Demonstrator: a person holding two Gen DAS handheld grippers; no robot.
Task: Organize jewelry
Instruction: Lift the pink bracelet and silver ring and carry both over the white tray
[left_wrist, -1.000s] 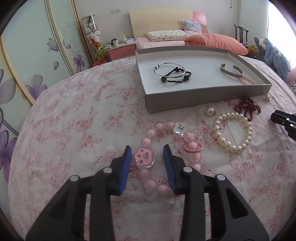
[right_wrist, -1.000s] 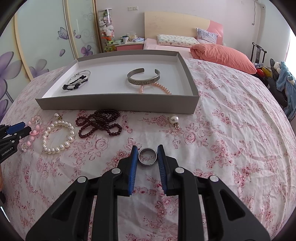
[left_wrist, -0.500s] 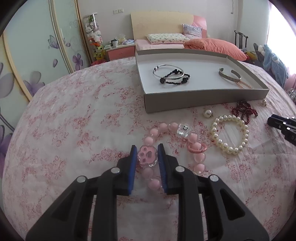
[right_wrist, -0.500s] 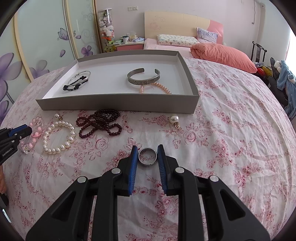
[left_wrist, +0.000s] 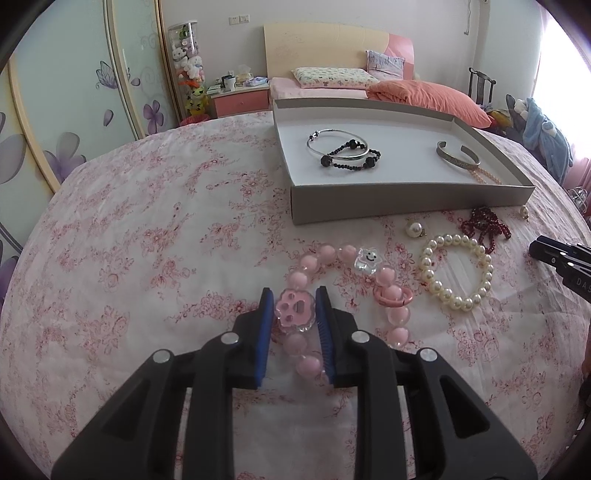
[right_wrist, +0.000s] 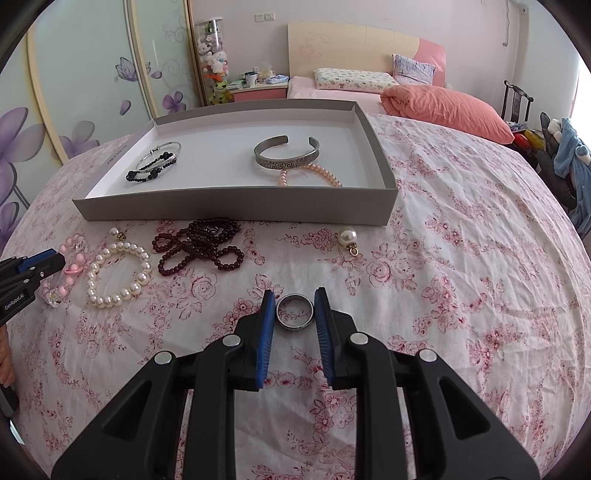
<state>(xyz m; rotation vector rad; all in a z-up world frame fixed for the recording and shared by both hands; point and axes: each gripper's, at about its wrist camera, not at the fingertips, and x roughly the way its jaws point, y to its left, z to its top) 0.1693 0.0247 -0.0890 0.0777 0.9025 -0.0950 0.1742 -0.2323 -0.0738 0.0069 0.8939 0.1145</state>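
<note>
Pink bead bracelet (left_wrist: 334, 291): pale pink round beads w/ clear paw, star and ring charms; lies on the floral cloth, in front of the tray's near-left corner.
Paw charm (left_wrist: 295, 309): pink pad in clear scalloped disc; sits between the blue pads, both touching its edges.
Left gripper (left_wrist: 294, 308): black, blue-padded; jaws have just been closing, now clamped on the paw charm.
Silver ring (right_wrist: 294, 311): plain metal band, flat on the cloth, nearer the camera than the tray.
Right gripper (right_wrist: 294, 308): pads pinch the ring from both sides; closed on it.
Pearl bracelet (left_wrist: 458, 271): cream beads, just right of the pink one.
Dark red bead string (right_wrist: 201, 245): coiled, betw. pearls and tray front.
Pearl drop (right_wrist: 348, 237): single, gold loop, near the tray's right corner.
Grey shallow tray (right_wrist: 236, 208): white inside; holds a thin silver bangle (right_wrist: 159, 157) over a black bead bracelet (right_wrist: 151, 171), an engraved cuff (right_wrist: 286, 157), a peach pearl strand (right_wrist: 314, 175).
Floral cloth (right_wrist: 461, 258): white w/ pink roses; carries everything.
</note>
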